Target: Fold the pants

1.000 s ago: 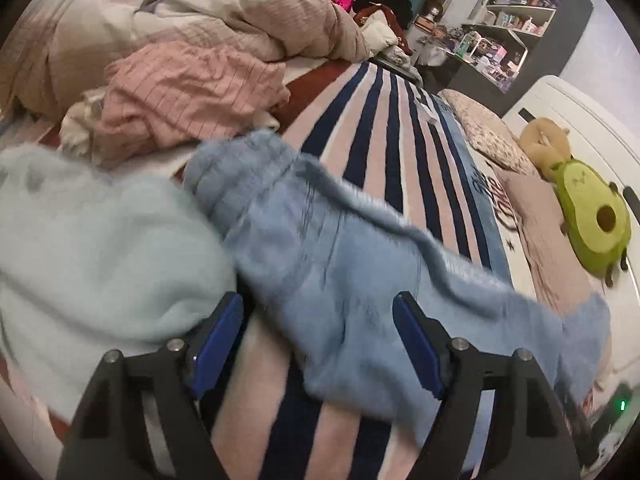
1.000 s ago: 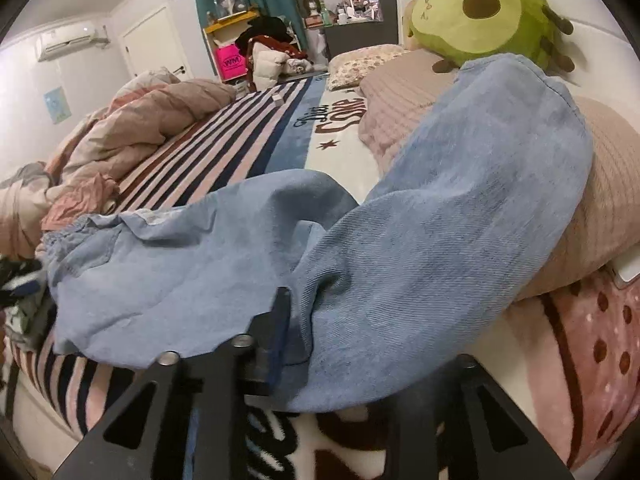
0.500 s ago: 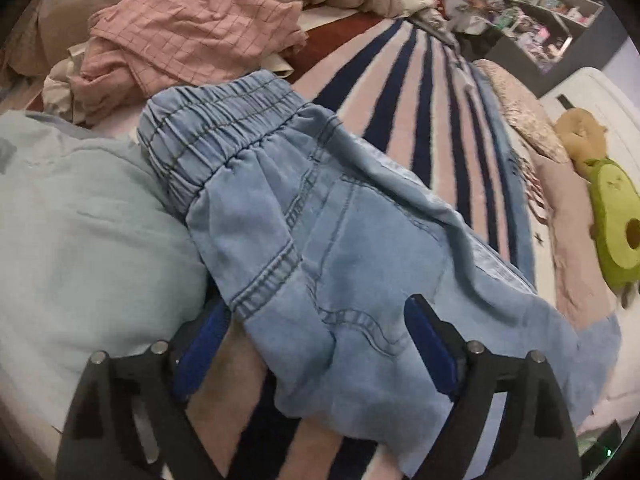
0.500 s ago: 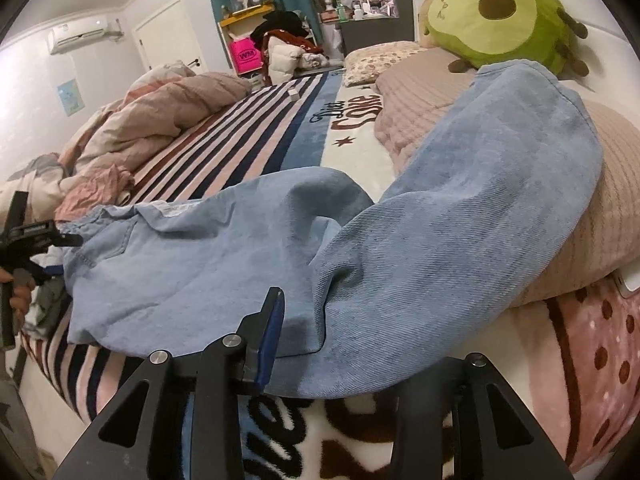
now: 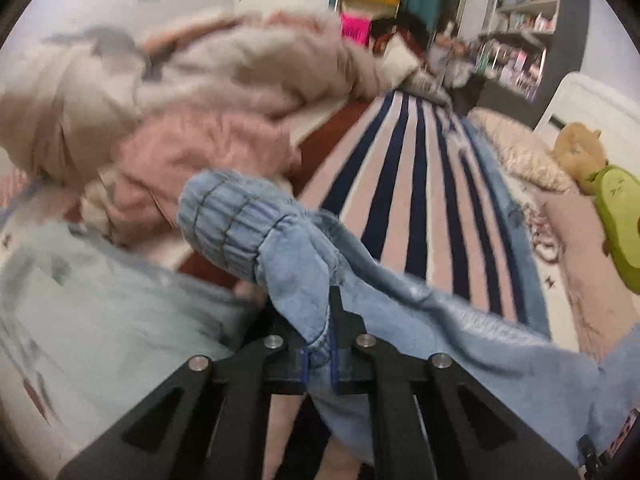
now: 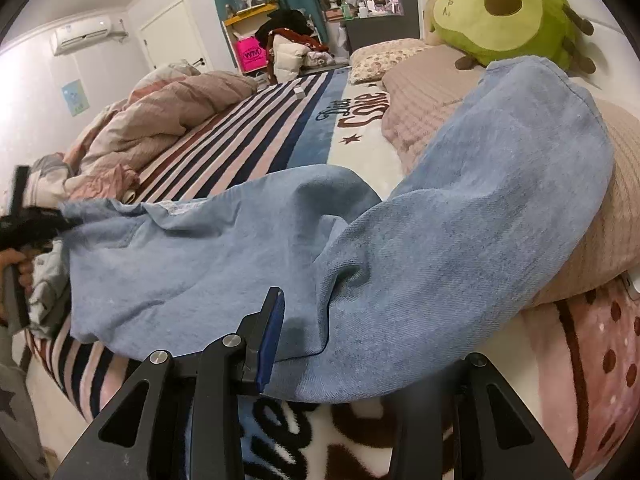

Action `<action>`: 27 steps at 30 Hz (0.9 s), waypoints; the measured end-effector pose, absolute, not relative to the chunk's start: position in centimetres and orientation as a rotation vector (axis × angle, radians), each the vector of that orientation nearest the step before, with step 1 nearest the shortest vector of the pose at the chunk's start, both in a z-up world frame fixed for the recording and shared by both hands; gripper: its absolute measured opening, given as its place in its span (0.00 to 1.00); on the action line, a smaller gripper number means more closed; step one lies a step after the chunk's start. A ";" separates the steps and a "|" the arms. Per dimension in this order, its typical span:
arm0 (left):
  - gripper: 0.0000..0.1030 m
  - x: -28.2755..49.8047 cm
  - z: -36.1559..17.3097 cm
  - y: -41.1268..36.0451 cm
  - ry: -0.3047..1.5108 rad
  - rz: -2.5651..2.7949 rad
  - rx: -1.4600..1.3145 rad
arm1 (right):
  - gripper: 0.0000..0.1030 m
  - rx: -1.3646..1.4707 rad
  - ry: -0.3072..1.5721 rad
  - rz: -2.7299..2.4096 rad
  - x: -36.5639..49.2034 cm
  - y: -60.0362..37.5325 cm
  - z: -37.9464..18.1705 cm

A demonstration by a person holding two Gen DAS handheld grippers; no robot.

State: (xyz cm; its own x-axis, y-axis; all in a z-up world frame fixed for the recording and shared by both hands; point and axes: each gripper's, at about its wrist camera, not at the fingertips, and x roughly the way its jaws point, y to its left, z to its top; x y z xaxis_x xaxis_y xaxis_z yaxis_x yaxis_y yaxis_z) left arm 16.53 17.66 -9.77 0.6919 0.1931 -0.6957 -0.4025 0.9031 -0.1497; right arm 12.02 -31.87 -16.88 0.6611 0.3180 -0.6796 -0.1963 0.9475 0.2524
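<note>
Light blue denim pants [image 5: 280, 264] lie across a striped blanket [image 5: 404, 184]. My left gripper [image 5: 318, 344] is shut on a fold of denim just below the elastic waistband [image 5: 224, 220] and holds it lifted off the bed. From the right wrist view the pants [image 6: 460, 220] stretch from that left gripper [image 6: 66, 216] at the far left to a leg draped over a pink pillow [image 6: 624, 208]. My right gripper [image 6: 320, 344] stands partly apart at the leg's near edge. One blue pad [image 6: 268, 340] shows beside the denim, and the other finger is hidden under the cloth.
A crumpled quilt [image 5: 224, 68] and a pink checked garment [image 5: 192, 160] are heaped at the back left, with a pale blue garment [image 5: 100, 320] in front of them. A green avocado plush [image 6: 504, 12] sits at the headboard. Shelves [image 5: 524, 28] line the far wall.
My left gripper has closed on the denim near the waistband and risen with it, so the waistband now hangs above the bed. The right gripper and the leg have stayed put.
</note>
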 end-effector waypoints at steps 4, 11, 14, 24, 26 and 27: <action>0.05 14.3 -6.7 19.7 0.647 0.385 -0.292 | 0.31 0.169 0.814 0.340 11.6 -31.1 -16.7; 0.05 7.2 -5.0 27.5 0.585 0.569 -0.321 | 0.31 0.192 0.888 0.508 10.6 -26.3 -17.4; 0.06 5.2 -6.3 30.6 0.621 0.578 -0.373 | 0.31 0.157 0.910 0.567 9.9 -24.1 -17.8; 0.74 3.7 -6.0 27.1 0.626 0.542 -0.281 | 0.47 0.177 0.862 0.430 9.4 -30.1 -16.1; 0.87 2.5 -4.6 25.8 0.545 0.585 -0.208 | 0.56 0.207 0.848 0.378 9.4 -32.3 -15.7; 0.87 2.2 -3.9 25.3 0.530 0.582 -0.181 | 0.57 0.223 0.840 0.343 9.4 -33.9 -15.5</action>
State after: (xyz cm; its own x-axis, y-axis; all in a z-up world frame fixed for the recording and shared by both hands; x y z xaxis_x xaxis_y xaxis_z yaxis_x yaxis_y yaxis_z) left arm 2.16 25.28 -3.93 0.7066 0.4750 -0.5244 -0.5660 0.8243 -0.0160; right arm 9.35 -33.93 -15.55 0.6175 0.3828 -0.6872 -0.2084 0.9220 0.3264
